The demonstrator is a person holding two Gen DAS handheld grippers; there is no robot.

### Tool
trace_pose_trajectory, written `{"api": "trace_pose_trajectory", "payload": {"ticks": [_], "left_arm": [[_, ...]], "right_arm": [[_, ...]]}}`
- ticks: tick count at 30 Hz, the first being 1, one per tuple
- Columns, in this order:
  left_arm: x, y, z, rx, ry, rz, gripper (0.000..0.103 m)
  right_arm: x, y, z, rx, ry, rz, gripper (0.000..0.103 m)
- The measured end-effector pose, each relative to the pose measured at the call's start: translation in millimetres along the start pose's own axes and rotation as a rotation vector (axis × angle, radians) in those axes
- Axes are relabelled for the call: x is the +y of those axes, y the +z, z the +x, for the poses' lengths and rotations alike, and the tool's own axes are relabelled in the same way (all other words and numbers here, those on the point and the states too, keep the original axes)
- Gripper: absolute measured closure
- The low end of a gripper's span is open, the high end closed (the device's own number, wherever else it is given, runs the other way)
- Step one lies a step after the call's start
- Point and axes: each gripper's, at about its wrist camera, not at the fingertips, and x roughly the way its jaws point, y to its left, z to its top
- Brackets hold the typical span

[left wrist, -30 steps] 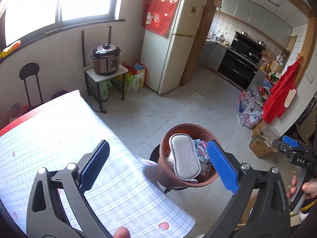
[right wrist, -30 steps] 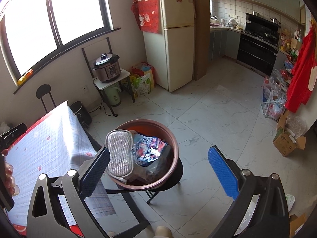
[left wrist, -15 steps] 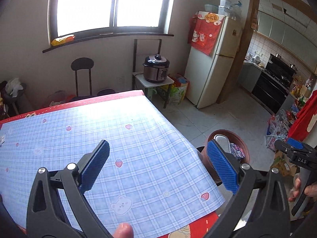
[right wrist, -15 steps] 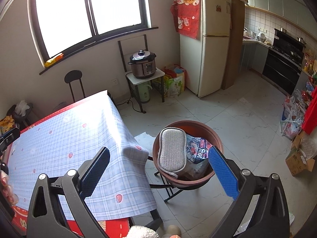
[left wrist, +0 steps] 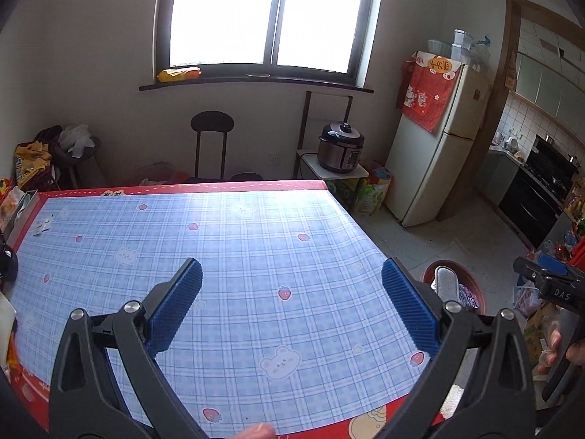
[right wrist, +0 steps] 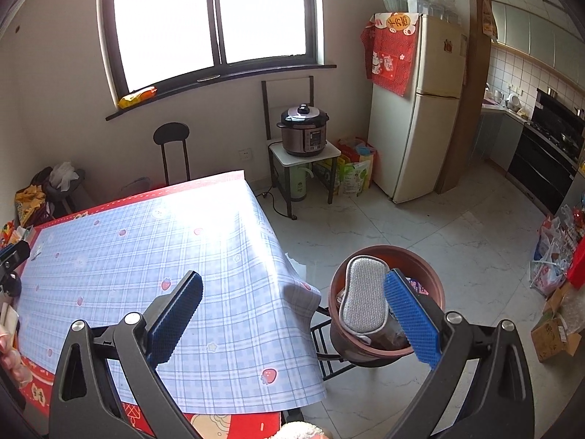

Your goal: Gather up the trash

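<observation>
Brown plastic forms the round trash bin, which sits on a black folding stand on the tiled floor, just off the right-hand corner of the counter. Inside it a grey mesh scrubbing pad leans against the bin's left inner wall, tilted rather than flat, its long axis running from the far rim down toward the camera and its broad face turned up and rightward. Beside the pad lie crumpled printed wrappers, mostly hidden behind a blue pad of the right claw.

Both claws are spread wide and hold nothing. The right claw hangs over the counter's corner, its left finger above the cloth and its right finger in line with the bin. The left claw hovers over the middle of the blue checked tablecloth, printed with bears and strawberries over a red border. From the left wrist view the bin shows only partly past the counter's right edge, with the pad's upper end visible.

Against the far wall stand a pressure cooker on a small white stand, a cream fridge and a black chair.
</observation>
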Motion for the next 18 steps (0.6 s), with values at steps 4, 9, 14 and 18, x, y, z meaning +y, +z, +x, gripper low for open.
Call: {"api": "trace_pose_trajectory", "payload": {"ticks": [4,9,14,18], "left_arm": [[9.5,-2.0,-5.4,-0.009,0.024,0.000,0.006],[17.3,-2.1,-8.0,-0.011,0.030,-0.007,0.006],[18.5,-0.8,-7.5,-0.015,0.025,0.001,0.006],[16.9,-0.3,-6.5,-0.018,0.019,0.009,0.006]], "right_arm": [[10.6,0.5,-0.2,-0.005,0.003,-0.004,0.005],[15.5,-0.5,0.4,-0.007,-0.003,0.004,0.005],[16.4,-3.7,-1.6,-0.007,-0.012,0.014,0.005],[14.7,-4.6,-4.3,-0.013,-0.022,0.021,0.005]]}}
